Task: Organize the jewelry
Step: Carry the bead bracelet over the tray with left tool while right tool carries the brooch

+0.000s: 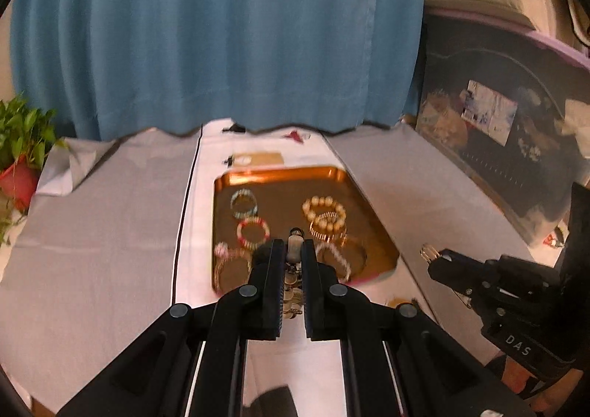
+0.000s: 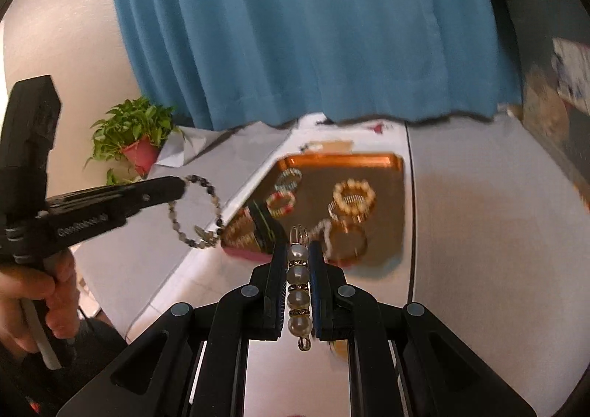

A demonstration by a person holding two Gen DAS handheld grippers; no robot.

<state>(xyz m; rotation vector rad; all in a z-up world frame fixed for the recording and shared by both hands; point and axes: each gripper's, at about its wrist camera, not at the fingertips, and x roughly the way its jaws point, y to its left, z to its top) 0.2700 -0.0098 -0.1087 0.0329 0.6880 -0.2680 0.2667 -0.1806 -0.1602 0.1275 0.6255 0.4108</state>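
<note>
Both grippers are above the cloth-covered table [image 2: 497,232], each carrying one piece. The left gripper [image 2: 182,182] is clenched on a dark beaded bracelet [image 2: 195,210], which hangs in a loop below its tip. The right gripper [image 2: 298,254] is clenched on a pearl pin [image 2: 298,288], which lies lengthwise between the jaws. The copper tray [image 1: 280,173] sits ahead on the white runner and already holds several bracelets.

Recommended handling:
- Carry each piece level; the loop is likely to swing.
- Lower over bare tray floor, clear of the other bracelets.
- Release only once the piece rests on the tray.
</note>
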